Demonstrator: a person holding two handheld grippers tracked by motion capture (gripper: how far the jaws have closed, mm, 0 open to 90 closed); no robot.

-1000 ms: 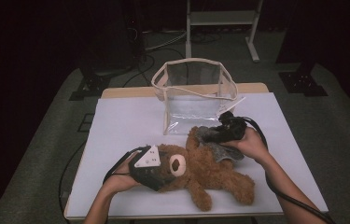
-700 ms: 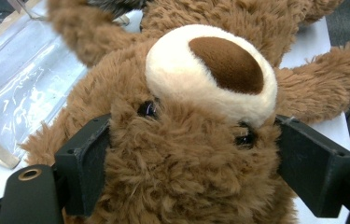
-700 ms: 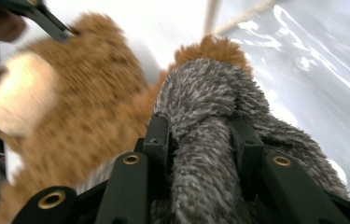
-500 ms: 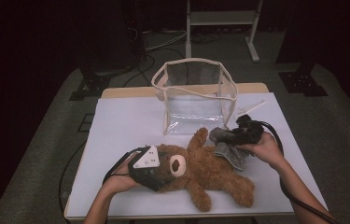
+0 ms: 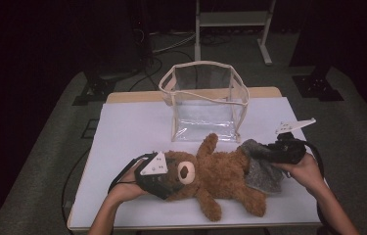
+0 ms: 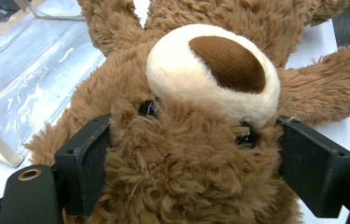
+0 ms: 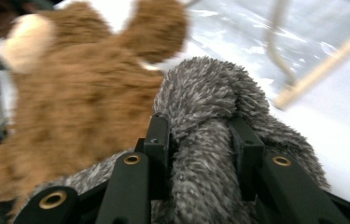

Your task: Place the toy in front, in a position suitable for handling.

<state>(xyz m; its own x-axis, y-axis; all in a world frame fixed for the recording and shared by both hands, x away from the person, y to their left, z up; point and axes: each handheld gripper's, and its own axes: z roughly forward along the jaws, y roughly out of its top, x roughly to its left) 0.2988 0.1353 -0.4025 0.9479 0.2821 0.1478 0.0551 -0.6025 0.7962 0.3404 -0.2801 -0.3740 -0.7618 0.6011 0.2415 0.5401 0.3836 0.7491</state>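
A brown teddy bear lies on its back on the white table, head to the left. My left gripper is shut on the bear's head; in the left gripper view the black jaws press both sides of the head just behind the eyes. My right gripper sits at the bear's right side, shut on a bunched fold of grey fuzzy cloth. In the right gripper view the grey cloth bulges out between the jaws, with the bear to the left.
A clear plastic bag with cream trim stands open just behind the bear, near the table's far edge. The white table cover is bare to the left. Cables trail from both grippers off the front edge.
My right gripper has moved to the right with the grey cloth in it, drawing the cloth out from the bear's body. The left gripper and the bear's head have stayed put.
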